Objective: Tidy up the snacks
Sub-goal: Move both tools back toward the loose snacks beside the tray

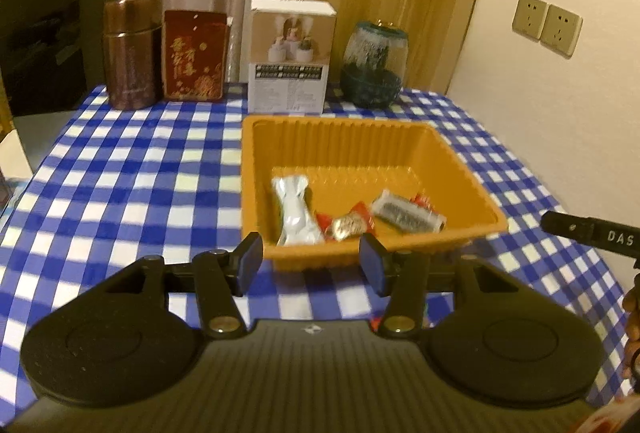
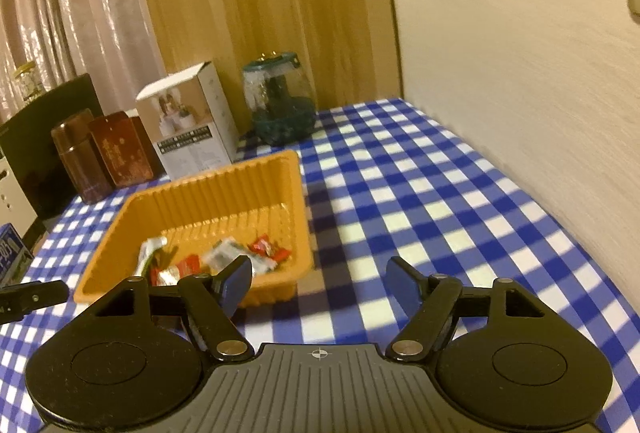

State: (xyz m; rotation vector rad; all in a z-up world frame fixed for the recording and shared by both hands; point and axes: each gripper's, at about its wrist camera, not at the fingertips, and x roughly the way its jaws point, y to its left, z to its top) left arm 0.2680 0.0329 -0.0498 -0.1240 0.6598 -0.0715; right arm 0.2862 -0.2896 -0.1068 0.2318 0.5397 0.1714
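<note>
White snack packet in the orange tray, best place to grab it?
Probably the narrow middle of the white packet, fingers straddling its width, coming from above. It lies flat and lengthwise near the left wall of the orange tray, so a side approach looks blocked.

Left gripper (image 1: 311, 260): tilted downward over the near part of the bench, jaws parted with nothing between them. Right gripper (image 2: 320, 283): likewise tilted downward, jaws set wider, also empty. In the left wrist view the right gripper's tip enters at the right edge, with part of the person's hand (image 1: 632, 317) just below it.
</note>
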